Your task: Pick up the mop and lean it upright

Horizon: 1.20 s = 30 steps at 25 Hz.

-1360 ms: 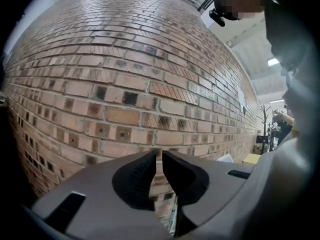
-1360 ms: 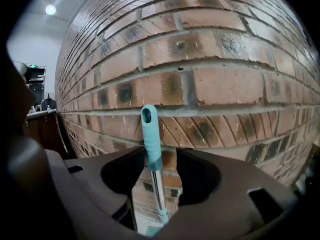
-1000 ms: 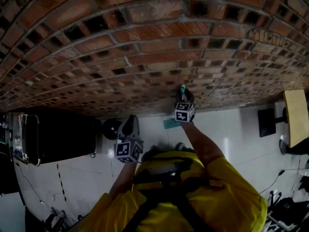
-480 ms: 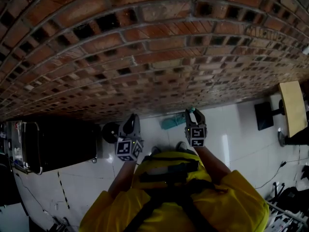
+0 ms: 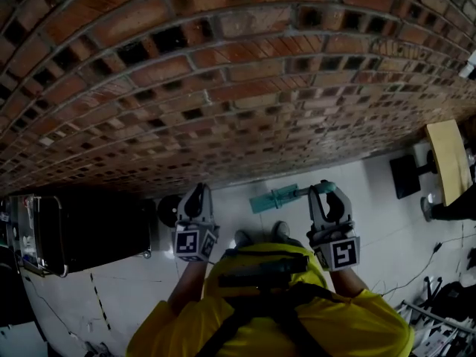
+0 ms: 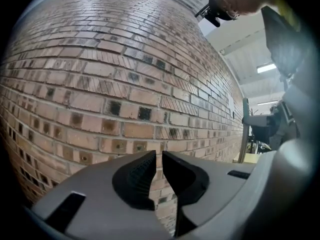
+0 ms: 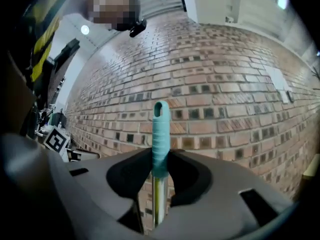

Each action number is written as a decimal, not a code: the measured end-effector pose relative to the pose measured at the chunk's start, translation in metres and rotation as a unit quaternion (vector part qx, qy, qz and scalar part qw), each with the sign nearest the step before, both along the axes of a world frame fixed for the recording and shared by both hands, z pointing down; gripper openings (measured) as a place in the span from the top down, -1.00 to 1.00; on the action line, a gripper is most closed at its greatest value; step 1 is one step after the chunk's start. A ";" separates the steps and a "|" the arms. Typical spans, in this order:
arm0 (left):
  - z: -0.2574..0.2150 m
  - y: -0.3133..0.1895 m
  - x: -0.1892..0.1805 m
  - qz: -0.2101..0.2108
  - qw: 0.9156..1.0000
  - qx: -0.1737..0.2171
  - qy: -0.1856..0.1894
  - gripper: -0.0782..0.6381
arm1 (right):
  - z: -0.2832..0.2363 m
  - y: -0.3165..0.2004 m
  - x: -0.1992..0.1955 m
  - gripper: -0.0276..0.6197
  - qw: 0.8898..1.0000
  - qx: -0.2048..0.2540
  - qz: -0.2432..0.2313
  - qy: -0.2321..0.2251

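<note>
The mop has a teal head [image 5: 261, 200] resting on the white floor at the foot of the brick wall. Its handle [image 5: 294, 193] rises from there to my right gripper [image 5: 329, 193]. In the right gripper view, the right gripper [image 7: 160, 168] is shut on the teal grip [image 7: 160, 134], just above the metal shaft [image 7: 158, 200]. The grip's end sticks out past the jaws toward the wall. My left gripper [image 5: 197, 193] hangs left of the mop and apart from it. In the left gripper view, the left gripper [image 6: 159, 157] is shut with nothing in it and faces the bricks.
A red brick wall [image 5: 223, 73] fills the view ahead, close to both grippers. A black case [image 5: 82, 229] stands on the floor at left, with a round black object [image 5: 169, 208] beside it. At right are a wooden tabletop [image 5: 449, 171] and a dark stand [image 5: 406, 177]. Cables [image 5: 431, 274] lie at lower right.
My right gripper has moved right and back from the wall, still holding the mop handle. The mop's head now shows on the floor. The left gripper has barely shifted.
</note>
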<state>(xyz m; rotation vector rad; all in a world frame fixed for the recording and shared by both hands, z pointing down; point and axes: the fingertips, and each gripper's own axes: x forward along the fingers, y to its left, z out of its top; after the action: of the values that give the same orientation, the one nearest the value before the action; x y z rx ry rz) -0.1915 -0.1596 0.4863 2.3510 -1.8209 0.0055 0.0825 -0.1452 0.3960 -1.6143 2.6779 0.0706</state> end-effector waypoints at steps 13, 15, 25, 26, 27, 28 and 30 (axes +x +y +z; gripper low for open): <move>-0.010 0.014 -0.003 -0.006 0.999 0.031 0.003 0.72 | -0.020 0.030 0.007 0.57 1.000 0.008 -0.007 0.001; -0.012 0.014 0.001 0.000 0.999 0.034 0.006 0.72 | -0.015 0.029 0.008 0.57 1.000 0.003 -0.008 0.002; 0.016 0.028 -0.013 -0.018 1.000 -0.008 -0.005 0.72 | 0.118 -0.018 -0.007 0.57 0.995 -0.097 -0.014 0.030; 0.018 0.029 -0.015 -0.022 1.000 -0.010 -0.009 0.72 | 0.136 -0.027 -0.012 0.57 0.994 -0.106 -0.011 0.028; 0.020 0.031 -0.016 -0.026 1.000 -0.013 -0.012 0.72 | 0.154 -0.035 -0.016 0.58 0.993 -0.114 -0.009 0.027; 0.022 0.034 -0.018 -0.029 0.999 -0.017 -0.014 0.72 | 0.172 -0.043 -0.020 0.58 0.992 -0.124 -0.007 0.029; 0.028 0.039 -0.021 -0.034 0.999 -0.025 -0.015 0.72 | 0.207 -0.058 -0.026 0.58 0.988 -0.151 -0.004 0.036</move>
<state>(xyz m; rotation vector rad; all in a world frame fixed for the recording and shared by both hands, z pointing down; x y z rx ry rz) -0.2124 -0.1203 0.5143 2.2674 -1.8901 0.0766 0.0566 -0.2036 0.6028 -1.7046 2.8630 -0.2974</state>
